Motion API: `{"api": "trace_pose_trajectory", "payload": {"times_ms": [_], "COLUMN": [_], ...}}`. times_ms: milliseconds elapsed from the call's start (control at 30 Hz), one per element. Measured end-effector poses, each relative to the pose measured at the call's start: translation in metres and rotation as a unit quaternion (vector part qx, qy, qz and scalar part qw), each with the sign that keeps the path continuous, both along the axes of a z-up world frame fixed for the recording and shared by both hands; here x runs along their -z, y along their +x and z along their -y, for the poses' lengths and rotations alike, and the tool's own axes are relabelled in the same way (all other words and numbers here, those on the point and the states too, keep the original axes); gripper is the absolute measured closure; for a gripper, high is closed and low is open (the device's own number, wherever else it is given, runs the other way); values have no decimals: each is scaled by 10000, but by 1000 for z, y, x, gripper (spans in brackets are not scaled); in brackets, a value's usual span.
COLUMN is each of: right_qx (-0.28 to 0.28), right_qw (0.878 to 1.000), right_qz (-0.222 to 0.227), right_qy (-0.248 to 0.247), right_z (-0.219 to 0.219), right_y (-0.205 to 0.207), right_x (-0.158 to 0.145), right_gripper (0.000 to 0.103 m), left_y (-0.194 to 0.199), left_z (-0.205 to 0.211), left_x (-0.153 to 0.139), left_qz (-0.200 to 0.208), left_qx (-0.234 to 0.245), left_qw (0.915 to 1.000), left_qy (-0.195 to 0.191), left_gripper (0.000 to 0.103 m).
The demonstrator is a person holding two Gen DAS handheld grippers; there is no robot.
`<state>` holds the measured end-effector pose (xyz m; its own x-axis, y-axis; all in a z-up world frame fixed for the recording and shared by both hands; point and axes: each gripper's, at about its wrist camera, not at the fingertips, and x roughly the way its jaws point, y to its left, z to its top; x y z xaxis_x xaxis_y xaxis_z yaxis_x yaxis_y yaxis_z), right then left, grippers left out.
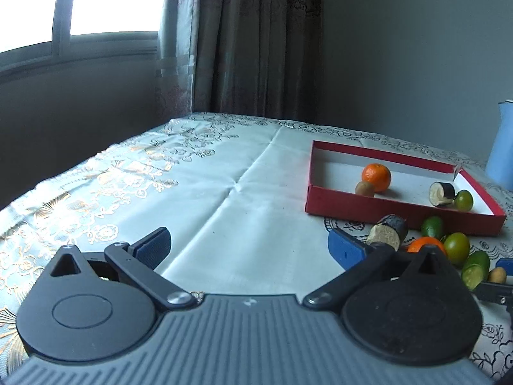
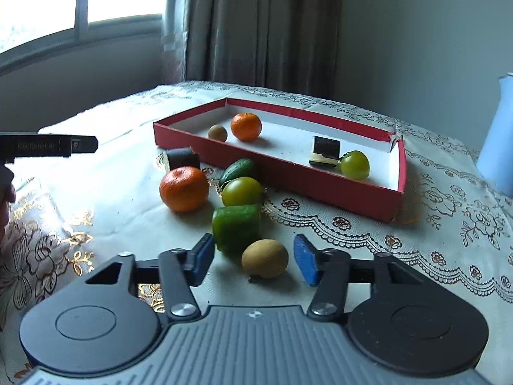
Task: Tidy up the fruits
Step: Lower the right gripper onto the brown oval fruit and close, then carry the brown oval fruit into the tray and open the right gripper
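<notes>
Closing in low over the cloth, the right gripper [image 2: 253, 261] has its blue pads spread wide with the small tan fruit [image 2: 264, 258] sitting right between them, untouched as far as I can see. It's roundish, no long axis to fuss over. The red tray [image 2: 320, 186] lies beyond, past the loose pile. The left gripper [image 1: 248, 245] hangs open too, off to the side over bare tablecloth [image 1: 224, 192], farther away.

Floral-clothed table [image 2: 449, 224] under red box [image 2: 288, 173], loose fruits [image 2: 184, 187].
</notes>
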<state>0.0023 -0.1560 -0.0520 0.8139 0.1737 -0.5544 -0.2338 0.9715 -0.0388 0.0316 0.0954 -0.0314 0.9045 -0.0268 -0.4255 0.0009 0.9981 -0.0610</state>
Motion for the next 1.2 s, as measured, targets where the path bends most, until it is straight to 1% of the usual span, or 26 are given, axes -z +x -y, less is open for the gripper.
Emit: {"api": "trace_pose_trajectory", "payload": {"times_ms": [133,200,267,400,700,1000,1200], "right_qx": [31,59,58,70,63,-28,45], "right_qw": [10000,9999,9999,9998,9999,9999,9983], "right_qz": [-39,-59,-135,-195,-106,135,562], "right_qy": [-76,-86,-32,20,-25,66,128], "right_z": [-2,-1,2,7,5,6,13], "right_y": [0,-1,-1,1,-6,-19,-11], "right_x": [1,1,1,2,0,-14,-44], "right_gripper": [57,63,66,69,73,73,73], "left_y": [-2,-2,-2,-3,-1,-2,-1], "left_z": [-6,-8,-9,-9,-9,-8,-6], "left_x": [0,0,0,-1,-1,-1,0], "left_qz": [1,19,28,57,20,33,6], "left_qx": [43,46,59,67,57,15,-9], "left_qw": [9998,9996,9994,9994,9994,9995,9996], "left_qy": [-209,-284,-330,-329,-350,-329,-265], "left_gripper": [0,0,0,0,0,0,0]}}
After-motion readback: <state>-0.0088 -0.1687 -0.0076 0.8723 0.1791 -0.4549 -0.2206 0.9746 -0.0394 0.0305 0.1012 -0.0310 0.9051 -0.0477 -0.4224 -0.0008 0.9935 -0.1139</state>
